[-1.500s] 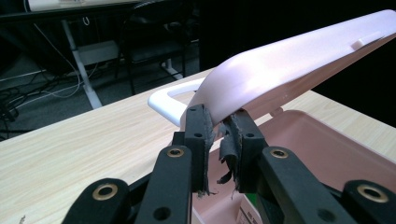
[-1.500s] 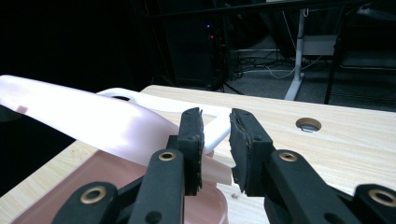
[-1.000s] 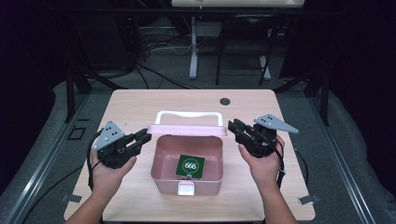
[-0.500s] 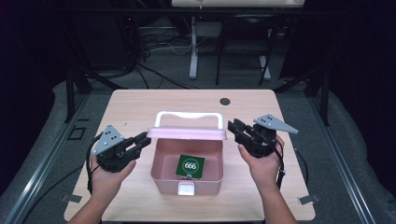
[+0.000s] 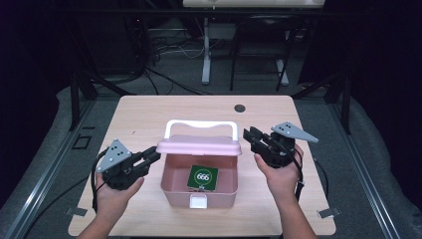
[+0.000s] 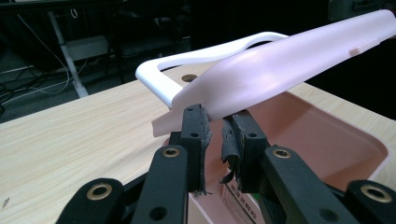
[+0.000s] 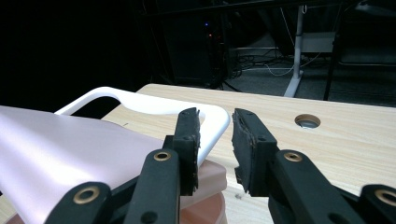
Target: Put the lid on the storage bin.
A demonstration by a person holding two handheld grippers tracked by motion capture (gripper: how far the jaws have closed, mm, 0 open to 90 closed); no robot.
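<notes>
A pink box [image 5: 174, 195] stands at the middle of the table with a green card marked 666 [image 5: 202, 177] inside. Its pink lid [image 5: 199, 145], with a white handle [image 5: 199, 123], is hinged at the back and hangs half lowered over the opening. My left gripper [image 5: 153, 156] points at the lid's left end. In the left gripper view the lid [image 6: 280, 65] lies just above the tips of my left gripper [image 6: 215, 119], whose jaws stand a narrow gap apart. My right gripper [image 5: 250, 135] is at the lid's right end, slightly open [image 7: 216, 119], with the handle's corner [image 7: 217, 123] just beyond it.
The box has a white latch [image 5: 198, 200] on its front wall. A round hole [image 5: 240, 107] is set in the wooden table [image 5: 149, 119] near its far edge. Dark floor, cables and desk legs lie beyond the table.
The lid has tipped forward from nearly upright to half lowered over the box. My left gripper has moved nearer and closed in on the lid's left end. The right gripper has barely moved.
</notes>
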